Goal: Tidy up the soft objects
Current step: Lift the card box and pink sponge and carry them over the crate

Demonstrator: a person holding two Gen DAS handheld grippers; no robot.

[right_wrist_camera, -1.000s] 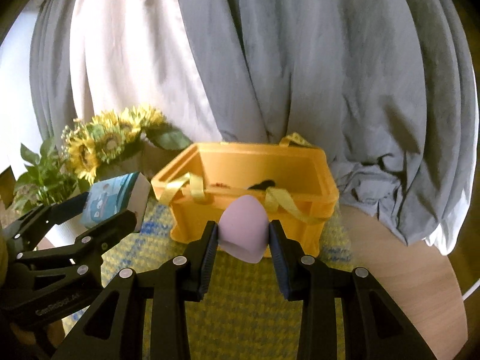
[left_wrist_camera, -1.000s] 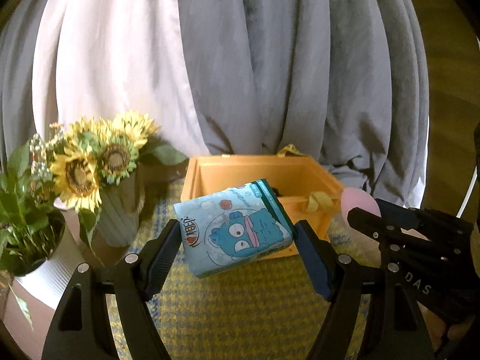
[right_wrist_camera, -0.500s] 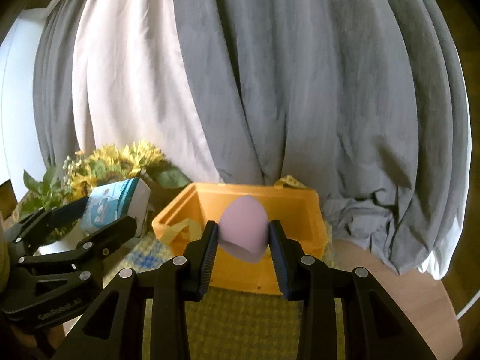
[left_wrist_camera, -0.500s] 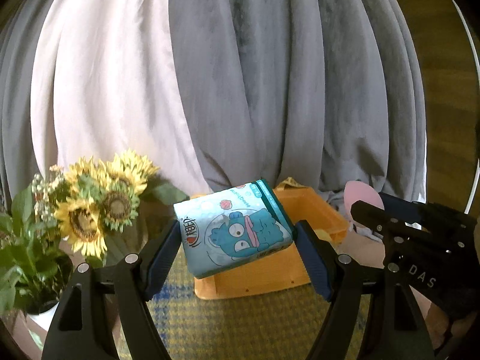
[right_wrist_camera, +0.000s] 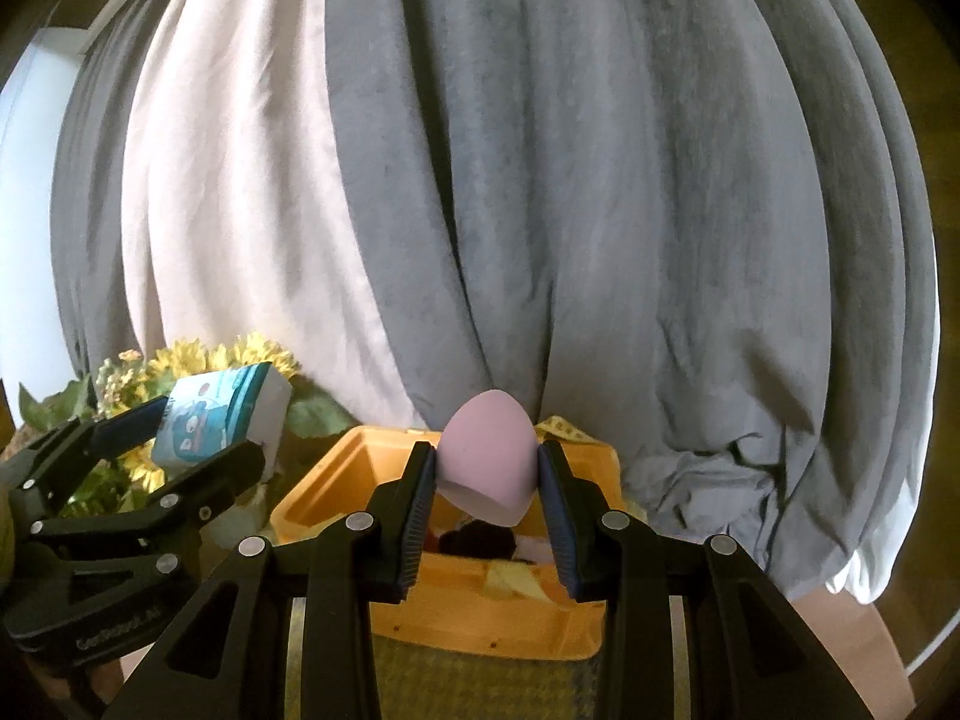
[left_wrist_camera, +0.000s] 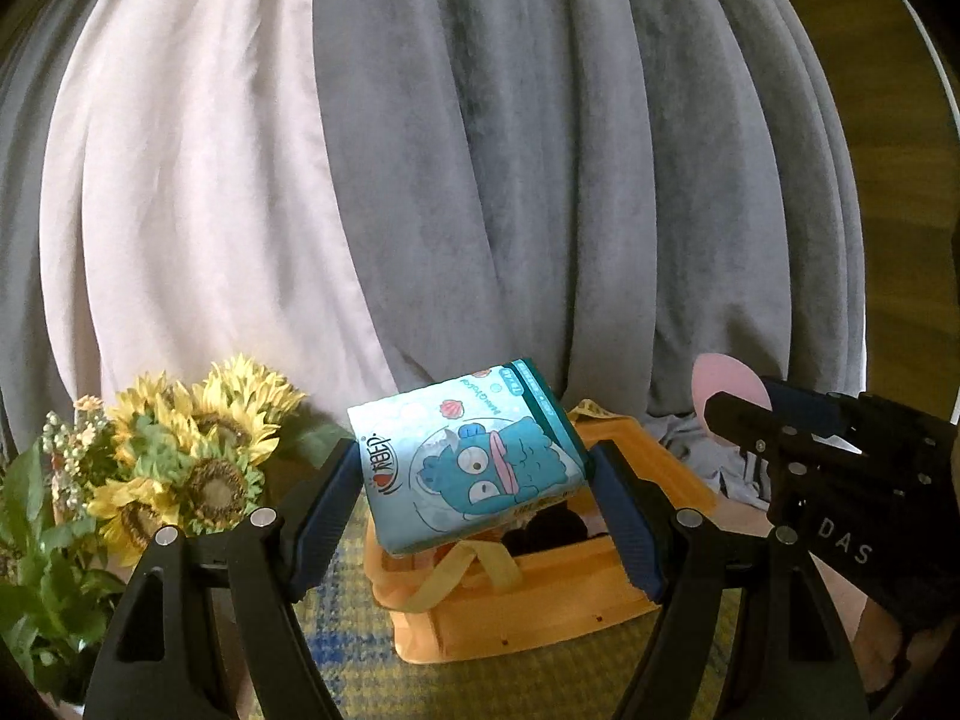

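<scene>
My left gripper [left_wrist_camera: 474, 474] is shut on a blue tissue pack [left_wrist_camera: 468, 456] printed with a cartoon fish and holds it in the air above the near left side of the orange basket [left_wrist_camera: 540, 618]. My right gripper [right_wrist_camera: 487, 474] is shut on a pink egg-shaped sponge [right_wrist_camera: 487, 459] and holds it above the same basket [right_wrist_camera: 480, 606]. The tissue pack [right_wrist_camera: 219, 417] also shows at the left of the right wrist view, and the sponge [left_wrist_camera: 723, 387] at the right of the left wrist view. Dark and light items lie inside the basket.
A vase of sunflowers [left_wrist_camera: 192, 462] and a leafy plant [left_wrist_camera: 30, 540] stand left of the basket. The basket sits on a yellow and blue woven mat [left_wrist_camera: 540, 684] on a wooden table [right_wrist_camera: 840, 660]. Grey and white curtains [right_wrist_camera: 540, 180] hang close behind.
Both grippers have risen and come forward over the basket with their loads. The basket now sits lower and nearer in both views, and its inside shows.
</scene>
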